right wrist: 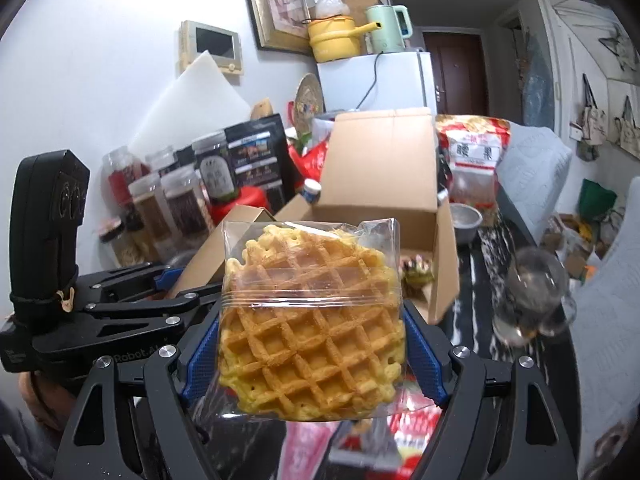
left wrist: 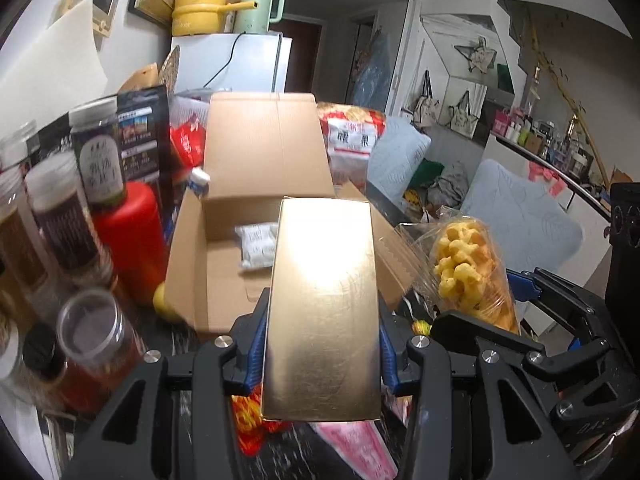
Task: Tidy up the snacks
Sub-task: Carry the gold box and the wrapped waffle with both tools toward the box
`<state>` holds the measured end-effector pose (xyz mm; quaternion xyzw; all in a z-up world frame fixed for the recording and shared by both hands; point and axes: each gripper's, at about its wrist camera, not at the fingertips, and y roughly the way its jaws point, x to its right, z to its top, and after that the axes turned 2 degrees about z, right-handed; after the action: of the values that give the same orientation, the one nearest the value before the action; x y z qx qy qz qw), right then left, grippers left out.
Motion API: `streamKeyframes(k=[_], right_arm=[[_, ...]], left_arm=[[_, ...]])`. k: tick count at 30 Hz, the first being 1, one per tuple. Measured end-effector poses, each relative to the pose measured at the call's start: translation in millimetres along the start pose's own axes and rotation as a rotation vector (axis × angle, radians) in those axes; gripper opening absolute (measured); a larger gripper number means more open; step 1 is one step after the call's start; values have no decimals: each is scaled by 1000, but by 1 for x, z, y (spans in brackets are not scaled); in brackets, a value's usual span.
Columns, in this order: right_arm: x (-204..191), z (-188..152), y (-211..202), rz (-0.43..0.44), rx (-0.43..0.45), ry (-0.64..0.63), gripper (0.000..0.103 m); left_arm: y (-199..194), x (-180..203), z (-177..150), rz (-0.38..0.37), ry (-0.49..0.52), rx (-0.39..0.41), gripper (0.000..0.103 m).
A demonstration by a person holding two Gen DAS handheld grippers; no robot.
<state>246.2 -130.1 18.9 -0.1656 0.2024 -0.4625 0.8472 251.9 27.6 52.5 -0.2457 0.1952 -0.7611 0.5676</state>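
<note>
White fridge (right wrist: 376, 80) against pale wall (right wrist: 100, 60), bearing yellow pot (right wrist: 332, 38) and green kettle (right wrist: 386, 28). Framed picture (right wrist: 276, 4) above; dark door (right wrist: 456, 68) beyond

1. One open cardboard box (left wrist: 224, 240).
2. One gold box (left wrist: 324, 312).
3. One clear bag of waffles (right wrist: 312, 320).
4. One white packet (left wrist: 256, 246) inside the cardboard box.
5. One red-and-white snack bag (left wrist: 352, 136) behind the cardboard box.
6. One yellow pot (left wrist: 200, 10) and one green kettle (left wrist: 260, 4) on one white fridge (left wrist: 256, 64).
7. Two grippers: left gripper (left wrist: 322, 356), right gripper (right wrist: 312, 364).
</note>
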Motion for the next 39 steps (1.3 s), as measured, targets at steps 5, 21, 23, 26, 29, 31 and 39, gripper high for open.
streamKeyframes(k=[5,21,23,26,29,31,39], right_arm=[[9,25,14,7,26,-12,81],[47,82,83,16,46,-4,81],[52,85,96,19,33,12,81],[59,87,113,27,16,27,81],[65,87,128,23,-3,45,81],[69,87,140,29,-20,59,81],[83,81,174,51,-91,116,81]], left_arm=[[14,-10,23,16,-2,33,45],[86,-44,78,74,-15,60,45],[98,-50,81,77,-22,41,45],[117,-59,83,95,-28,17,45],[134,-67,84,100,-36,-23,45],[142,-70,82,114,-34,-39,45],[173,-73,73,136,-27,-126,45]])
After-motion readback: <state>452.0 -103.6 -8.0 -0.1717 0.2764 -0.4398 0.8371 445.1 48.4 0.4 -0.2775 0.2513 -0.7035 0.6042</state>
